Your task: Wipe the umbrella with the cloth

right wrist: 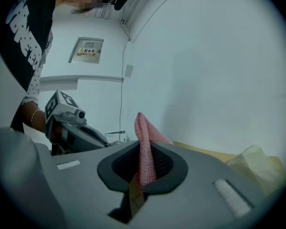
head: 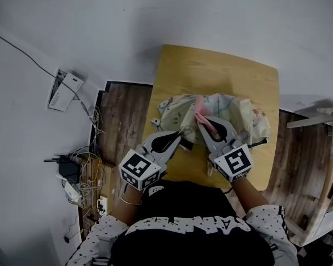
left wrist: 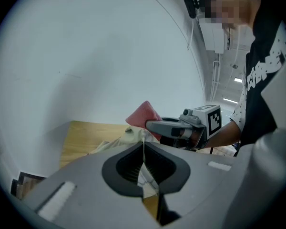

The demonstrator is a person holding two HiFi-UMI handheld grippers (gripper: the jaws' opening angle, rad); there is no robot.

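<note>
Located on the wooden table [head: 222, 71]: umbrella [head: 238, 112], pale printed fabric, crumpled across the near half.

Left gripper [left wrist: 144, 147]: pressed together on a thin fold of the umbrella at its near left edge, with fabric pinched between the pads.

Right gripper [right wrist: 142, 149]: pinching the pink cloth [head: 200, 111], which stands upright out of the jaws.

Cloth over the umbrella's middle, just beside the left gripper's tip. Contact between cloth and umbrella not determinable.
</note>
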